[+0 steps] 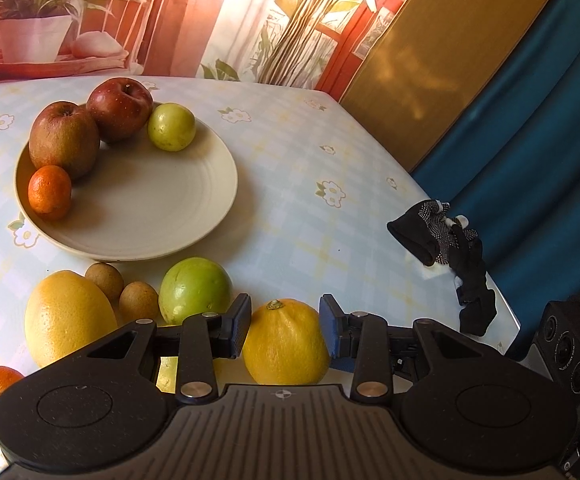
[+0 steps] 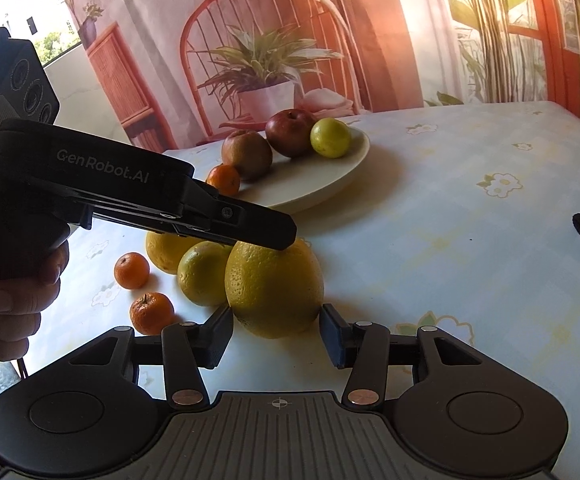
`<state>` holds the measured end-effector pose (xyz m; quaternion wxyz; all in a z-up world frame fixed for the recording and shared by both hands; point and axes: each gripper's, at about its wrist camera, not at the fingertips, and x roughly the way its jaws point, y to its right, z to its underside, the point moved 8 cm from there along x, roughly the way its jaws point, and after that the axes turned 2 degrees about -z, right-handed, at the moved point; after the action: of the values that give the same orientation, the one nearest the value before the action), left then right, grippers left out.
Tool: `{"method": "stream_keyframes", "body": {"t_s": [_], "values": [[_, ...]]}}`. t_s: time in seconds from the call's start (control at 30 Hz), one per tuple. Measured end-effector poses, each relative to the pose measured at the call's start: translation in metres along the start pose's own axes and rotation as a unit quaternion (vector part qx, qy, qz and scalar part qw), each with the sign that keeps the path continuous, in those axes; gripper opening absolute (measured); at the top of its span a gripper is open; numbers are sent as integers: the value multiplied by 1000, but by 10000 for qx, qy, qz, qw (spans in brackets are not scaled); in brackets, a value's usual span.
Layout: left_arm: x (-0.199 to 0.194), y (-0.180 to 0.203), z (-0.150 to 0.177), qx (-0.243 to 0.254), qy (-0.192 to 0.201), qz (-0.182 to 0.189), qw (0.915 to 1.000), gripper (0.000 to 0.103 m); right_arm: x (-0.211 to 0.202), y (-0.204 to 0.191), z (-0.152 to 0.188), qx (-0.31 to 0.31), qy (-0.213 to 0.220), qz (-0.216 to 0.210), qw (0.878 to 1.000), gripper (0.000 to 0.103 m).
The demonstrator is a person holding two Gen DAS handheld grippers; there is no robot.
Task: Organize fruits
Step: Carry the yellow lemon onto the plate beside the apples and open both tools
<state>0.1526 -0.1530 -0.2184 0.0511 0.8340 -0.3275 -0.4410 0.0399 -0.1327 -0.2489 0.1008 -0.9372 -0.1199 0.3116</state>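
Four fruits sit on one plate (image 1: 194,216); seven more lie on the table (image 1: 290,184).

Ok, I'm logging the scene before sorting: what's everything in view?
Table: 1, pale floral cloth, underneath everything.
Plate: 1, cream, on table.
Apples: 2, red and brownish, on plate.
Round fruit: 1, yellow-green, on plate.
Mandarins: 3, orange, one on plate, two on table.
Citrus: 3, two yellow, one green, before plate.
Brown fruits: 2, between plate and citrus.
Glove: 1, black, table edge.
Left gripper: black, open, over nearest citrus.
Right gripper: black, open, at same citrus.
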Motion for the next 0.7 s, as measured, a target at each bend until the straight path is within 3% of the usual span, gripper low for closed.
{"method": "stream_keyframes", "body": {"t_s": [0.17, 0.47, 0.7], "values": [[-13, 1, -16, -63, 277, 93, 9996, 39, -7, -5, -19, -148, 145, 10, 9998, 44], [-36, -13, -81, -28, 908, -99, 9958, 40, 9, -9, -100, -538, 332, -193, 9978, 44], [-21, -50, -115, -115, 823, -374, 9958, 39, 64, 0, -139, -527, 62, -411, 9977, 44]]}}
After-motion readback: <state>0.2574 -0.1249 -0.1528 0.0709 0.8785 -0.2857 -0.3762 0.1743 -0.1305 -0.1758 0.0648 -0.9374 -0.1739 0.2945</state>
